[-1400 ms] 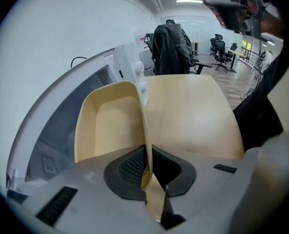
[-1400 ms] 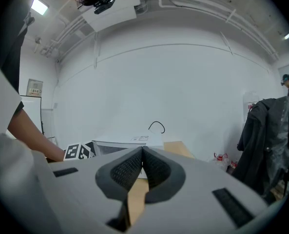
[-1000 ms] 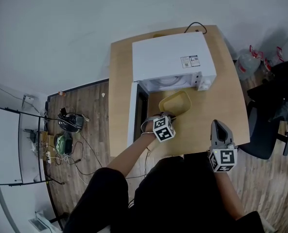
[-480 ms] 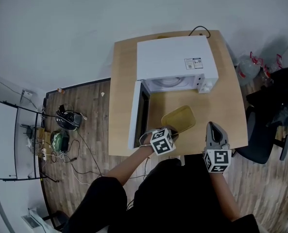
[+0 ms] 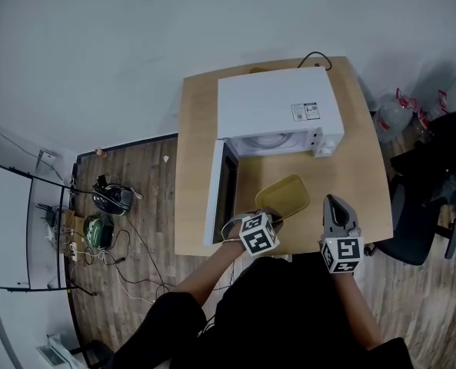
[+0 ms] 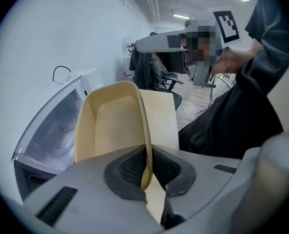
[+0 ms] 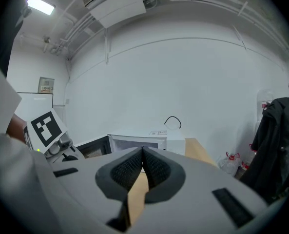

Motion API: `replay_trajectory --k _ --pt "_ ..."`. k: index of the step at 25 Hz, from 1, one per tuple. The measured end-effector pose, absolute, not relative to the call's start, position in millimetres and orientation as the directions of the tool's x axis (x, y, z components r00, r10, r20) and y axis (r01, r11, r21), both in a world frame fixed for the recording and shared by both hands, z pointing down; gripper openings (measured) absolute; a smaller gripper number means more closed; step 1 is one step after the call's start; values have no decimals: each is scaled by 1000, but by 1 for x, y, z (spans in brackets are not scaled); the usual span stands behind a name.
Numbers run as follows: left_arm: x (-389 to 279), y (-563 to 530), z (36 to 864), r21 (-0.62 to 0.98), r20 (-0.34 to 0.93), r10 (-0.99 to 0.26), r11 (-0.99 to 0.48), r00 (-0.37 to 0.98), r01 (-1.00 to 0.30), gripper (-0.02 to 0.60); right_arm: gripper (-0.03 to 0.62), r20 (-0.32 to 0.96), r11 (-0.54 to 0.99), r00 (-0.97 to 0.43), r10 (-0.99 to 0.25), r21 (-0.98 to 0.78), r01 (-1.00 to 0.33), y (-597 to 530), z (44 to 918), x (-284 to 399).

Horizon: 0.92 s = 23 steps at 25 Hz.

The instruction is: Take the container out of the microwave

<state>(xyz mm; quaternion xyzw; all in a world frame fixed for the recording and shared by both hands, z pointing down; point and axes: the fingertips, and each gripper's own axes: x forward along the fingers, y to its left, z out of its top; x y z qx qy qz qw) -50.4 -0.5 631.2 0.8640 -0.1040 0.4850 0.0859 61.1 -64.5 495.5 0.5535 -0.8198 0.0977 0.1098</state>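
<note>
The white microwave (image 5: 277,106) stands at the back of the wooden table (image 5: 366,167), its door (image 5: 221,191) swung open to the left. A pale yellow, empty container (image 5: 283,197) hangs in front of the opening, outside the oven. My left gripper (image 5: 272,215) is shut on its near rim. In the left gripper view the pads (image 6: 134,167) pinch the rim of the container (image 6: 112,121), with the microwave (image 6: 56,130) behind on the left. My right gripper (image 5: 334,202) hovers to the right of the container, shut and empty; the right gripper view shows the right gripper (image 7: 142,167) facing the microwave (image 7: 139,143).
An office chair (image 5: 416,206) and a water jug (image 5: 393,102) stand to the right of the table. Cables and gear (image 5: 104,206) lie on the wooden floor at the left. A black cord (image 5: 312,56) loops behind the microwave.
My left gripper has drawn the container away from the microwave's opening toward the table's near edge and lifted it a little. The right gripper has stayed about where it was.
</note>
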Motion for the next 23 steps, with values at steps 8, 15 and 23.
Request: replay_trajectory --k 8,15,23 --pt "-58 0 644 73 868 -73 -959 490 -272 21 60 303 328 -332 -893 -66 -942 -72 505 75" --pt "-60 -6 644 77 873 -61 -962 483 -261 21 60 312 328 -334 -889 -72 -942 -71 510 72" --pt "-59 -16 651 48 889 -64 -972 453 -232 21 60 318 347 -348 -882 -62 -936 -76 514 66"
